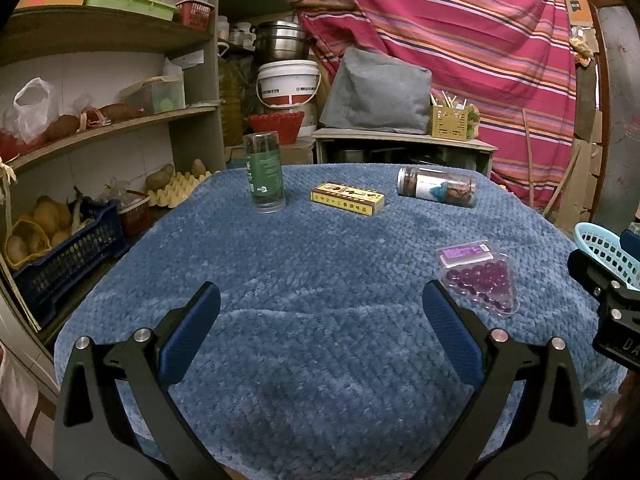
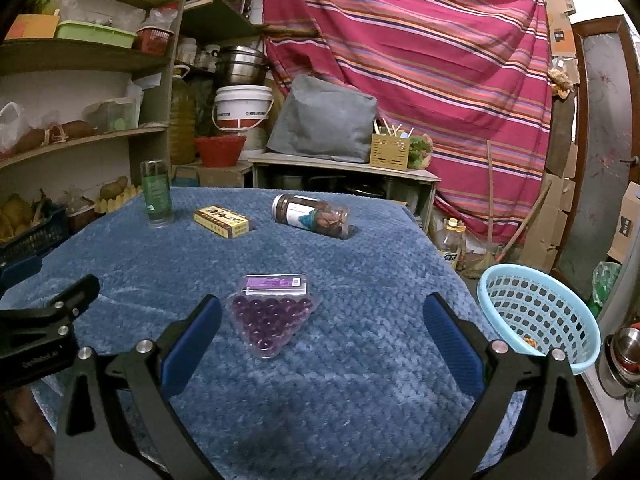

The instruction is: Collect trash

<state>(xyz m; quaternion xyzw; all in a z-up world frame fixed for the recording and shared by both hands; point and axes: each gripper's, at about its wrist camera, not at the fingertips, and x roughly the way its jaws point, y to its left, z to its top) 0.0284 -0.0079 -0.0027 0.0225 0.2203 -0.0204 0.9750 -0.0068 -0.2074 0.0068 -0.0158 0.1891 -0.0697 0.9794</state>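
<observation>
Nearby, both grippers, left gripper (image 1: 321, 304) and right gripper (image 2: 322, 316), gape wide and empty over the nubby blue blanket (image 2: 360, 380); the triangular clear bead pack (image 2: 270, 320) lies beside the perforated plastic basket (image 2: 540, 312).

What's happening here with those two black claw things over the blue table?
A person holds a claw in each hand to collect trash. Both the left claw and right claw are open and hold nothing. On the blue cloth lie a purple bead pack, a yellow box, a tipped jar and an upright green-labelled jar. The right claw points at the bead pack. The light blue basket waits at the table's right edge.
</observation>
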